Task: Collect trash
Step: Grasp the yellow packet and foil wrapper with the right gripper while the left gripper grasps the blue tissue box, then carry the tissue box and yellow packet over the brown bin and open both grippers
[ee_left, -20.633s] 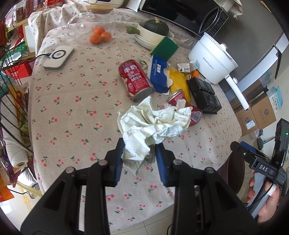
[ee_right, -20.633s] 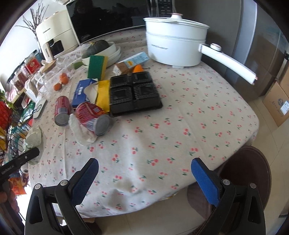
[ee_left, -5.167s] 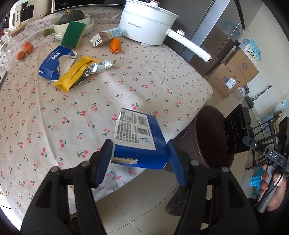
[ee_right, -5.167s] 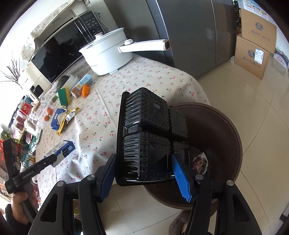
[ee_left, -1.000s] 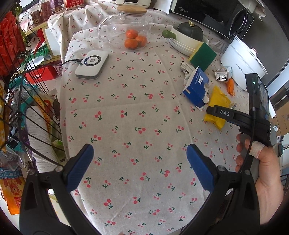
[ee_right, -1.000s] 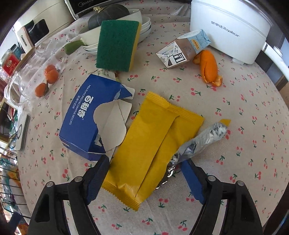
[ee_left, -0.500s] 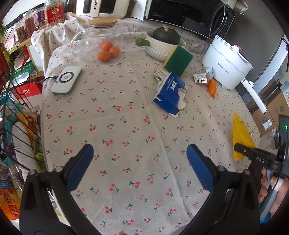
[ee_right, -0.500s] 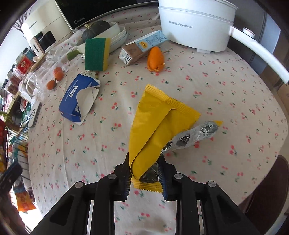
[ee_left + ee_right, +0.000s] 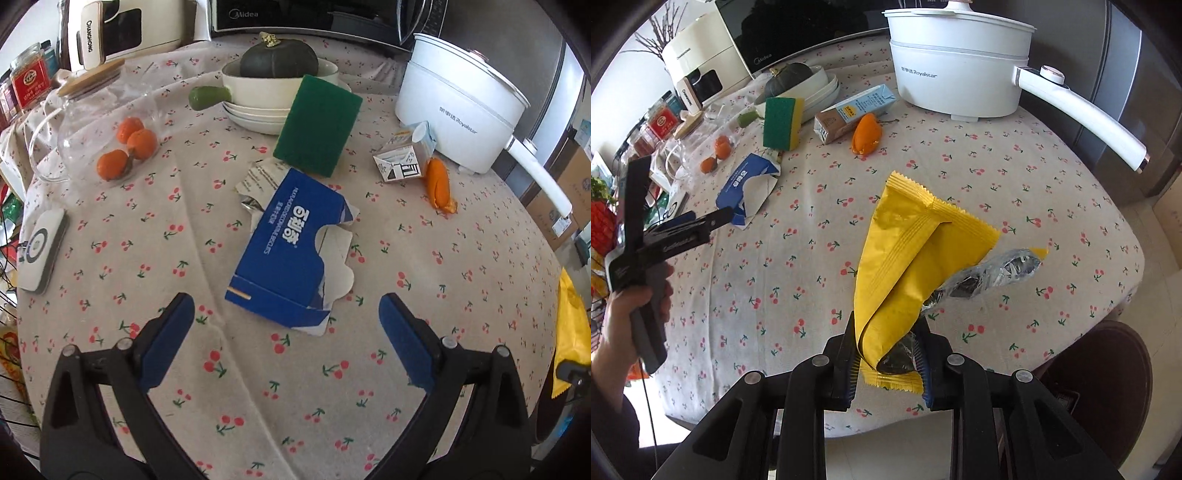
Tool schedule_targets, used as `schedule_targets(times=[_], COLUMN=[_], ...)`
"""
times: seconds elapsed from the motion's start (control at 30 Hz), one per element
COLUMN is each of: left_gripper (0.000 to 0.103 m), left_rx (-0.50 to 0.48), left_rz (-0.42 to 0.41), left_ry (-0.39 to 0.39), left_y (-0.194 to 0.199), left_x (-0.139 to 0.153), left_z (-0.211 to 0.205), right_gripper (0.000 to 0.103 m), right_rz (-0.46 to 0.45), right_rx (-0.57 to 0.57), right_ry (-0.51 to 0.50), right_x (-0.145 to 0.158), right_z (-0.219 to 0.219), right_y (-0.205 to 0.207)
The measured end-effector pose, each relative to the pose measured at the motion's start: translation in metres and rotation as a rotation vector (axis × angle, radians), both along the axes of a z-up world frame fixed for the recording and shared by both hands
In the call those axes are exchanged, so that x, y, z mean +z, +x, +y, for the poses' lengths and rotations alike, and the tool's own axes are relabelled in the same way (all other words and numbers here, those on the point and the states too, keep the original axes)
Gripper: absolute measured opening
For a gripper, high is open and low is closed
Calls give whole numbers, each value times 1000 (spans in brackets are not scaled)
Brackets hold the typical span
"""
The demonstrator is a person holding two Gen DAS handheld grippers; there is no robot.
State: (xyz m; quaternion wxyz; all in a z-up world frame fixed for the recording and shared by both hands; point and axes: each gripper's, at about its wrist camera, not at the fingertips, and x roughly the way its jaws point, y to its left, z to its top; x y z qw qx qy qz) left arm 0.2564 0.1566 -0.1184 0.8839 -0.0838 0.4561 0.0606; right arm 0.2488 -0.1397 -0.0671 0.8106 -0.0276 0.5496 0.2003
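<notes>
My right gripper [image 9: 886, 360] is shut on the lower end of a yellow foil snack wrapper [image 9: 905, 258], held above the cherry-print tablecloth [image 9: 997, 177]; its silver inside [image 9: 990, 277] sticks out to the right. That yellow wrapper [image 9: 570, 332] also shows at the right edge of the left wrist view. My left gripper [image 9: 286, 334] stands open just in front of a torn blue cardboard box [image 9: 291, 247] lying flat on the table. Seen from the right wrist, the left gripper [image 9: 701, 221] hovers by this blue box [image 9: 748, 186]. A brown trash bin [image 9: 1108, 387] sits on the floor at lower right.
A small milk carton [image 9: 404, 162] and orange peel [image 9: 437, 184] lie near the white electric pot [image 9: 458, 107]. A green sponge [image 9: 317, 123] leans on stacked bowls [image 9: 255, 110] holding a squash. A glass jar with oranges [image 9: 107, 133] and a white charger [image 9: 40, 251] sit at left.
The left gripper has moved in toward the blue box, which now lies right before its open fingers. The right gripper closed on the yellow wrapper, lifted it off the table and drew back toward the bin side.
</notes>
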Motion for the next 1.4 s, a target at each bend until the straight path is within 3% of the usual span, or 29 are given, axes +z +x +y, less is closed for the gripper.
schedule_targets(times=[0.07,0.13,0.27,0.9,1.2,1.4], left_gripper=[90,70,64,62,62,62], left_rx=[-1,-6,-13,-41,-122,-194], left_rz=[0,18,27,-18,-38,-38], left_ry=[-11,-25,-12,-55,-113,-111], left_y=[5,9,0,-138,-161,-160], left_x=[-6,-13,-17,58,68,67], left_z=[-1,0,2,-28,-74,-112], right_gripper=[27,27,27,27,27,28], right_rz=[-2,0,16,-94,-91,-102], right_rx=[4,0,-29,-46,-143,-204], right_ry=[0,0,28,78,127,120], right_x=[0,-1,1,38,39,36], right_z=[-4,-9,-20,-42,-94,-136], right_y=[-2,-5,-12,-75,-98,-110])
